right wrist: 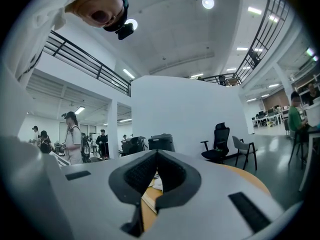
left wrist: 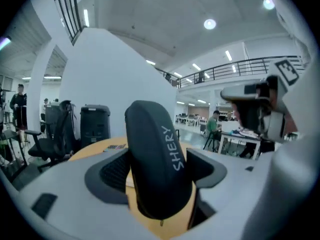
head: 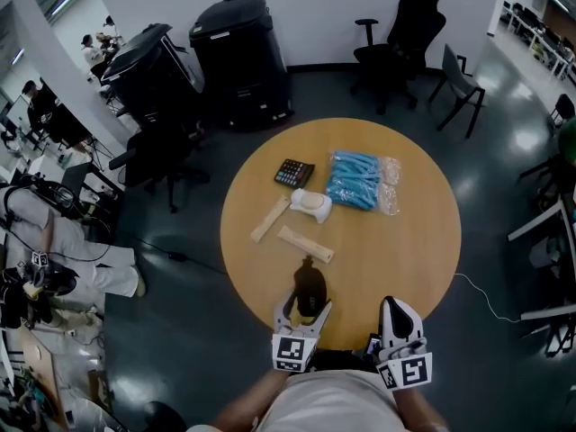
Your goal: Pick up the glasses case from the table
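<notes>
Gripping the glasses case [head: 311, 286] is the left gripper [head: 308, 308]: both pads are clenched on its sides, and the dark case stands on end between them, leaning slightly. White lettering runs up its edge (it reads "SHERY" in the left gripper view). Case position: over the near edge of the round table [head: 409, 241], wood visible beneath its lower end, so it looks clear of the top.

Right gripper [head: 399, 313]: jaws closed on each other, nothing between them, held at the near edge of the table, just right of the left one.

Other items on the table:
- calculator [head: 294, 173], toward the far edge, left of centre
- blue packet in clear wrap [head: 360, 180], toward the far edge, right of the calculator
- white object [head: 311, 205], near the centre, kind unclear
- two wooden blocks [head: 270, 219] [head: 306, 244], left of centre, between the white object and the case

Black office chairs [head: 405, 34] stand beyond the far edge.
</notes>
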`<state>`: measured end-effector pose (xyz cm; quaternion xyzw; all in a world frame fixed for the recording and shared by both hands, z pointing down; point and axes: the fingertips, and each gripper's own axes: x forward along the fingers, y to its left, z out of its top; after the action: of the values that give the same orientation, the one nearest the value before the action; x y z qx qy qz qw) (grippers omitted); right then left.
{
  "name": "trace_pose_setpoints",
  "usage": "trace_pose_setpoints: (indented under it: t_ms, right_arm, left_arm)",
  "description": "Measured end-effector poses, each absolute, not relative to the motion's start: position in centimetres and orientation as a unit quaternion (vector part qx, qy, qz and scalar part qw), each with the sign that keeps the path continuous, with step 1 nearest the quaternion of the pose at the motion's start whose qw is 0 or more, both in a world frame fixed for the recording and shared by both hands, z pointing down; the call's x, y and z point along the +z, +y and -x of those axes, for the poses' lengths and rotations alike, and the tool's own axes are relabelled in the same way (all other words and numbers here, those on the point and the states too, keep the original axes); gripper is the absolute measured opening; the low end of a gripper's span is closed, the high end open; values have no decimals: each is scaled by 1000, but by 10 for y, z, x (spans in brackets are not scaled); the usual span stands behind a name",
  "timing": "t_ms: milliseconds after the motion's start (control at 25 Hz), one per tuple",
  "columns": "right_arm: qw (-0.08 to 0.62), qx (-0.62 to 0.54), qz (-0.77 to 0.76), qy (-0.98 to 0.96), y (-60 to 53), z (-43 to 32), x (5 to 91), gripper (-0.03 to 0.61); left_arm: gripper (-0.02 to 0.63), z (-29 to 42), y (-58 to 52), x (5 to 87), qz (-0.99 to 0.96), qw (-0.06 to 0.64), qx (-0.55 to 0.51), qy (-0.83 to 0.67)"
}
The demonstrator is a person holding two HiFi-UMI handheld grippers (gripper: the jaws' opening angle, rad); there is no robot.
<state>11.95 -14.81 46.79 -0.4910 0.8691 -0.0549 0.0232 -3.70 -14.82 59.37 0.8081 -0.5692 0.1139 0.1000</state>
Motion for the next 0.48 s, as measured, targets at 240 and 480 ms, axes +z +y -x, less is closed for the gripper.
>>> trace_pose_setpoints:
  t_ms: [240,480]
  right_arm:
    - [22,-56,486,872,-149,-107,465,15]
    - [16,-65,483,873,-151,-97,473,15]
  left_arm:
    - [356,51,-134,517,-798,61,32,-598]
    - [356,56,-134,492,-793,45,11,-607]
